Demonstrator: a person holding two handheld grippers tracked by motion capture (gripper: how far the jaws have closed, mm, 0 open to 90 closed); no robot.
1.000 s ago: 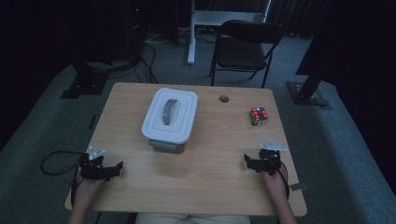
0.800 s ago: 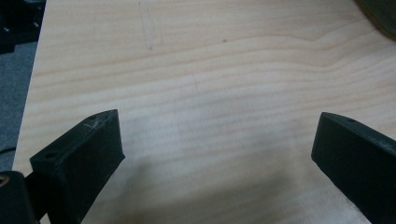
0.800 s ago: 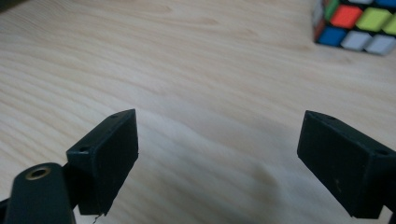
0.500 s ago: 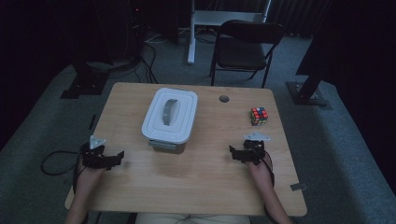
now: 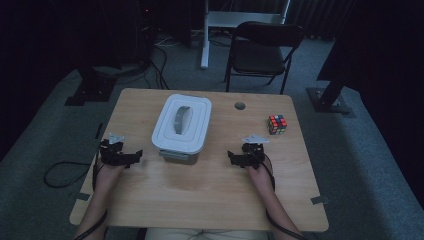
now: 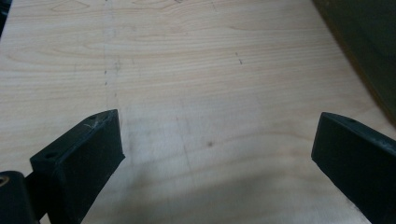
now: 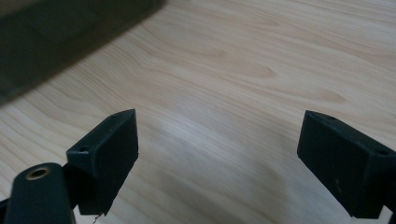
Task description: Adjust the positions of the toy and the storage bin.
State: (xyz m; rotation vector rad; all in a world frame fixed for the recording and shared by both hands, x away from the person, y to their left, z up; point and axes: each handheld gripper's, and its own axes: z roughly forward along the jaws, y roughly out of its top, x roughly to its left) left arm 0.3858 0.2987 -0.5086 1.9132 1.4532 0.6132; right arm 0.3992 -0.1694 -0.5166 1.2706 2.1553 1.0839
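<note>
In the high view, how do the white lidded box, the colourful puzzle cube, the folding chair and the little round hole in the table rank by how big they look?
1. Folding chair, though it stands farther back
2. White lidded box
3. Puzzle cube
4. Round hole

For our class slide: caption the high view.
Two open claws, left and right, flank a lidded white box on a wooden table.

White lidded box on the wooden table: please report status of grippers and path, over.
Left gripper open, right gripper open, both empty, flanking box. White plastic box with grey handle lid on, untouched. Multicoloured puzzle cube off to the side, nothing between jaws and box.
</note>
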